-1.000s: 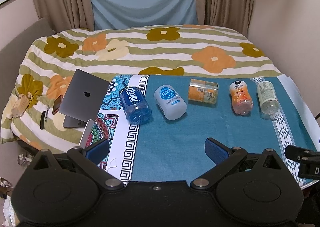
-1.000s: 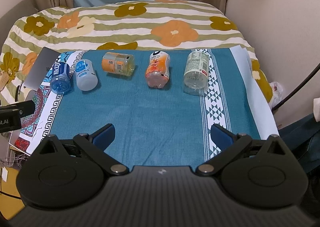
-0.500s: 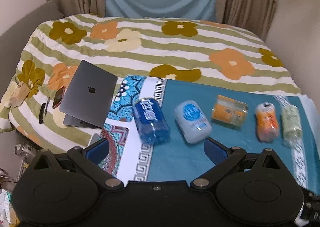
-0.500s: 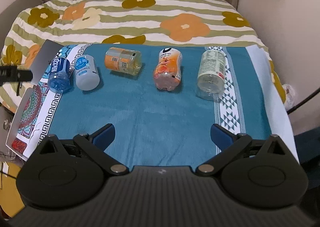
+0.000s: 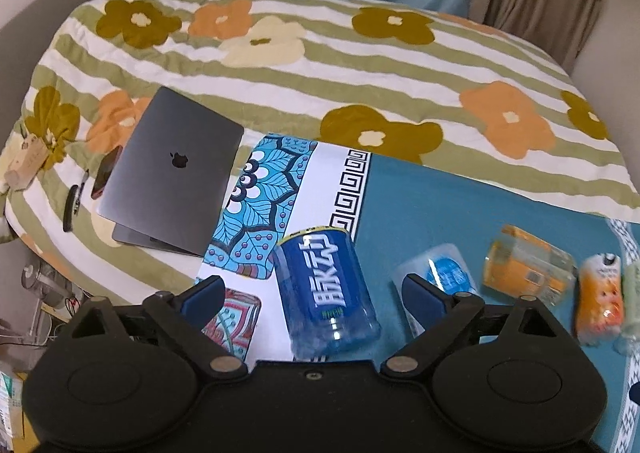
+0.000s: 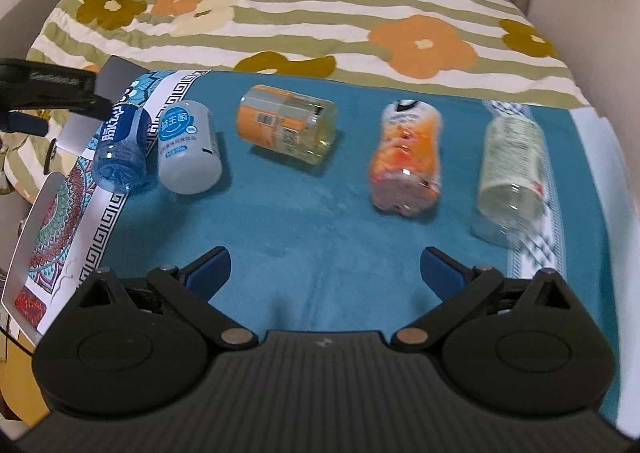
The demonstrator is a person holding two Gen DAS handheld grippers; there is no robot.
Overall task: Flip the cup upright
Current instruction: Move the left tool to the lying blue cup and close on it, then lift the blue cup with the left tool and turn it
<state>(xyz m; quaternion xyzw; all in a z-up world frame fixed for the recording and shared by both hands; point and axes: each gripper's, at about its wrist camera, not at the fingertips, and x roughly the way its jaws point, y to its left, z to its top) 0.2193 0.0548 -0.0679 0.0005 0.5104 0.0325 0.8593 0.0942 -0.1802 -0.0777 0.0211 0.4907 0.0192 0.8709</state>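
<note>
Several cut-bottle cups lie on their sides in a row on the teal cloth (image 6: 296,213). The blue cup (image 5: 328,289) lies between the open fingers of my left gripper (image 5: 314,293), not touched; it also shows in the right wrist view (image 6: 122,149). Beside it lie a white cup (image 6: 188,153), an orange-labelled clear cup (image 6: 288,129), an orange-pink cup (image 6: 408,161) and a pale green cup (image 6: 512,161). My right gripper (image 6: 326,273) is open and empty, short of the row, above the cloth.
A closed grey laptop (image 5: 172,173) lies on the flowered bedspread (image 5: 320,65) left of the cloth, with a phone (image 5: 106,171) and a pen (image 5: 72,205) beside it. The cloth's patterned border (image 5: 272,189) runs under the blue cup. The left gripper's body (image 6: 48,89) shows at the right wrist view's left edge.
My left gripper has moved forward and left, so the blue cup now sits between its fingers. My right gripper has moved closer to the row of cups.
</note>
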